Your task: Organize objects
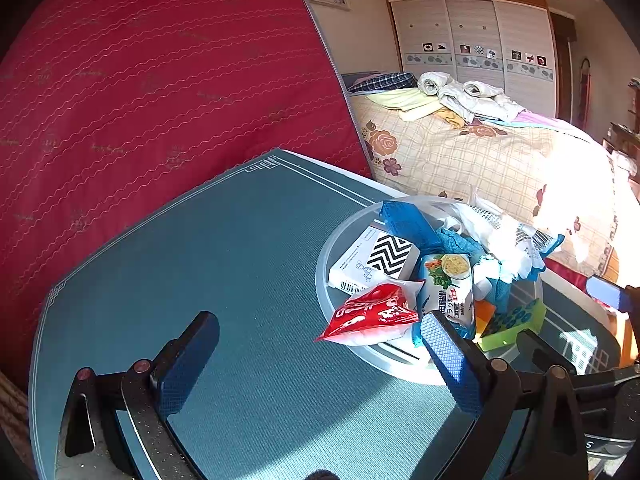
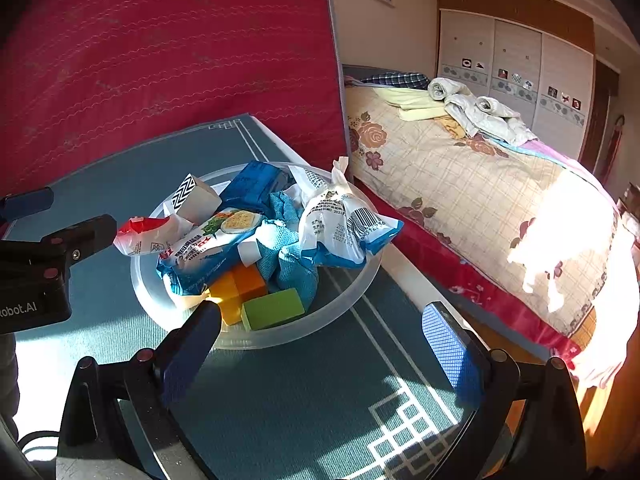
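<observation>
A clear round bowl (image 1: pixel 326 276) (image 2: pixel 360 286) sits on the teal table mat (image 1: pixel 240 260), heaped with things. In it are a red packet (image 1: pixel 372 314) (image 2: pixel 140 234), a white box with a zigzag end (image 1: pixel 376 264) (image 2: pixel 196 198), a blue-white snack bag (image 1: pixel 448 288) (image 2: pixel 208 246), a blue cloth (image 2: pixel 286 240), a white barcoded bag (image 2: pixel 344 224), orange blocks (image 2: pixel 240 288) and a green block (image 2: pixel 272 308). My left gripper (image 1: pixel 320 360) stands open just left of the bowl, its right finger at the rim. My right gripper (image 2: pixel 320 344) is open in front of the bowl, holding nothing.
A red mattress (image 1: pixel 160 80) stands upright behind the table. To the right is a bed with a floral cover (image 2: pixel 460 200) and folded laundry (image 2: pixel 476 112), and a wardrobe (image 1: pixel 472 32) beyond. The table's right edge (image 2: pixel 404 268) runs close beside the bowl.
</observation>
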